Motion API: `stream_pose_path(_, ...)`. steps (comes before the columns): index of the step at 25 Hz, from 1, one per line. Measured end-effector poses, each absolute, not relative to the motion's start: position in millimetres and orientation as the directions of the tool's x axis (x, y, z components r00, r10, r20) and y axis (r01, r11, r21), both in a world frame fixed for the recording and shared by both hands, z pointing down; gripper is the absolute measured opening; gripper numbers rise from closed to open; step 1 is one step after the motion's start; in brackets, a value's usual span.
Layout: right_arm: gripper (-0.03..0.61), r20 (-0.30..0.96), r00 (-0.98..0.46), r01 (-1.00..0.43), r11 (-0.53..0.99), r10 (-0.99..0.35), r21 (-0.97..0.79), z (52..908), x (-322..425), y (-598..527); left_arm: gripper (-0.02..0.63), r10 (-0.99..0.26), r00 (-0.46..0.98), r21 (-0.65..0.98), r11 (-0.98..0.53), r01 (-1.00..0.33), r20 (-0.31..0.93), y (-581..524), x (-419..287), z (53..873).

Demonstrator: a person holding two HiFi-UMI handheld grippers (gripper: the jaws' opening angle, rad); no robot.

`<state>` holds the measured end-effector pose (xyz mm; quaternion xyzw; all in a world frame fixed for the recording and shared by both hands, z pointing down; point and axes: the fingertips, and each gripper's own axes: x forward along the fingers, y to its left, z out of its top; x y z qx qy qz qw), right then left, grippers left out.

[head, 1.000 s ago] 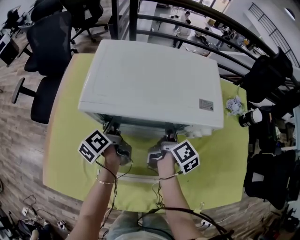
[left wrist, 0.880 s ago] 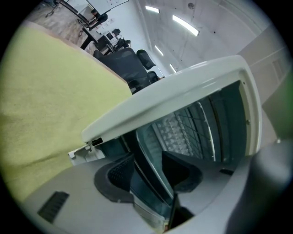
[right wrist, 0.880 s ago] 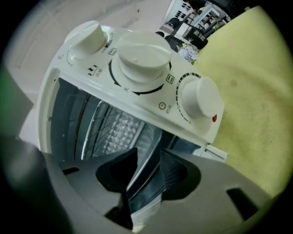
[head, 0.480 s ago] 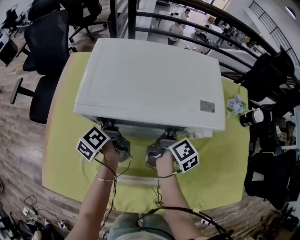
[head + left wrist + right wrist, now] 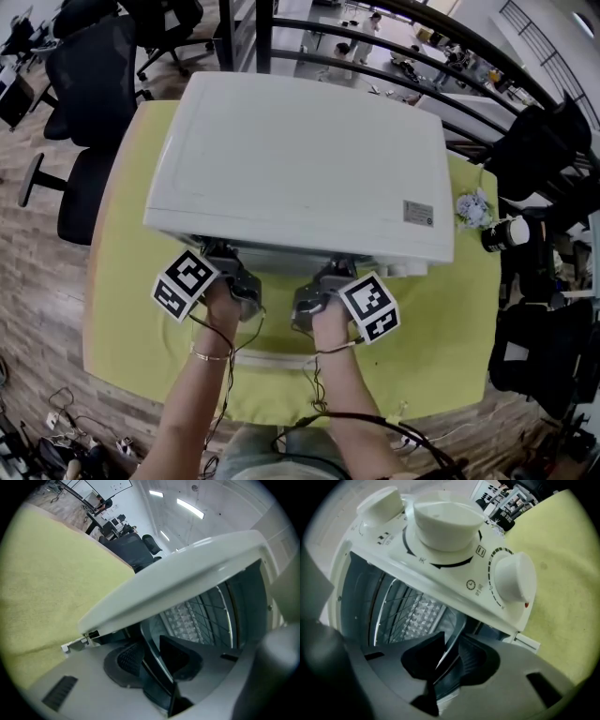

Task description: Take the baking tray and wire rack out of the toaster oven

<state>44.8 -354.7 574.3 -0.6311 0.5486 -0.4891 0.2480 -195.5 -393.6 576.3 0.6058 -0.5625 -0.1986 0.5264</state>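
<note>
At the oven (image 5: 300,159) mouth on the yellow tabletop (image 5: 441,319), both tools are gripping the tray (image 5: 453,637) by its front rim. The left tool (image 5: 152,660) and right tool (image 5: 447,660) have just been closing, and their pads now pinch the thin edge. The tray is partly inside, and the rack (image 5: 213,613) is inside behind it.

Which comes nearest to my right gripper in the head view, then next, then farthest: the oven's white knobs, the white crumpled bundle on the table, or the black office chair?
1. Oven knobs: at the front right corner of the toaster oven.
2. White crumpled bundle: farther right, on the yellow table.
3. Black office chair: far left, off the table.
</note>
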Motion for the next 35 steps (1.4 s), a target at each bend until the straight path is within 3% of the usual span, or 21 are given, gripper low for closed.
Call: stream_pose_path(35, 0.081, 0.381, -0.068, -0.44, -0.315, -0.922, -0.841, 574, 38, -314, 0.077, -0.879, 0.289, 0.876, 0.24, -0.418, 0.378, -351, -204, 577)
